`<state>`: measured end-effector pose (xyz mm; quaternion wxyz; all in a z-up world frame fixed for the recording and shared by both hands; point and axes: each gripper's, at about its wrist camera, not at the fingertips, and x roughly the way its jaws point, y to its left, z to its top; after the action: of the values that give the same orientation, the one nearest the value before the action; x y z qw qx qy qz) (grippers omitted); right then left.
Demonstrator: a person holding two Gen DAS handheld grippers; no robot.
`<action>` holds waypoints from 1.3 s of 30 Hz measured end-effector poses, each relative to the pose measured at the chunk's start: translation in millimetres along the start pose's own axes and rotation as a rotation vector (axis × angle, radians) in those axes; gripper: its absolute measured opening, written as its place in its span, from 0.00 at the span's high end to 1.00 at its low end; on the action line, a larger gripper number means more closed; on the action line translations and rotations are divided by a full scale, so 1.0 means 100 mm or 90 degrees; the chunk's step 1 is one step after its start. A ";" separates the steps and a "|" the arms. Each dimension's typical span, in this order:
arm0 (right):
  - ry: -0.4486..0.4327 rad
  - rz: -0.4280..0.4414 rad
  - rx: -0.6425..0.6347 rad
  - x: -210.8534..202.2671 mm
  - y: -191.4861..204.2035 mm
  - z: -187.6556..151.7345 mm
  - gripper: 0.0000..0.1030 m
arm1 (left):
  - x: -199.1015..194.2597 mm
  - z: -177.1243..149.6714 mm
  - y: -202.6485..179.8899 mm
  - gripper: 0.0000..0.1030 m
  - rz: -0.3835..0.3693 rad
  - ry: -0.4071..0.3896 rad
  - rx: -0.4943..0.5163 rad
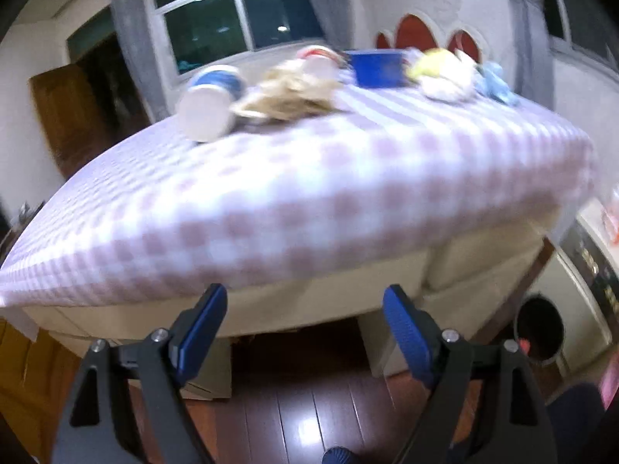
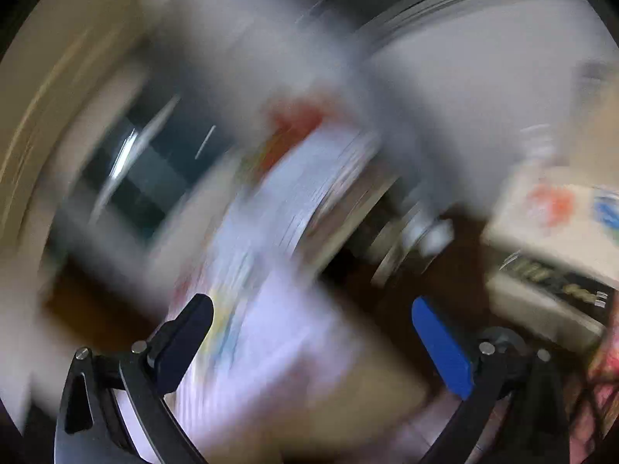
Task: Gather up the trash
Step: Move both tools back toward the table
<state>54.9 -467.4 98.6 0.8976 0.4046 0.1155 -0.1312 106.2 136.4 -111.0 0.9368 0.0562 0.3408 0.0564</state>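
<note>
With both the left gripper (image 1: 305, 301) and right gripper (image 2: 312, 313) spread and empty, aim for the trash (image 1: 286, 91) lying far across the checked table (image 1: 309, 201) — approach level, slowly — blur hampers aim.

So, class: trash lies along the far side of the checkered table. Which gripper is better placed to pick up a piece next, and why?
Probably the left gripper: it faces the table squarely, jaws open and empty, with the tipped paper cup ahead. The right gripper is open too, but its view is badly blurred.
</note>
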 end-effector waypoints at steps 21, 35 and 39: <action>0.140 0.117 -0.564 1.02 1.90 -2.50 0.00 | 0.00 0.88 0.11 0.18 0.029 -0.098 -0.117; 0.201 0.101 -0.592 1.48 2.01 -2.99 0.00 | 0.21 1.02 0.04 0.18 0.036 -0.087 -0.106; 0.218 0.094 -0.595 1.63 2.00 -3.06 0.00 | 0.31 1.08 0.08 0.18 0.030 -0.072 -0.108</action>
<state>242.5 -131.1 -11.3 0.9579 -0.0175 0.2787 0.0671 198.7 141.1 -47.2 0.9543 -0.0122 0.2799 0.1039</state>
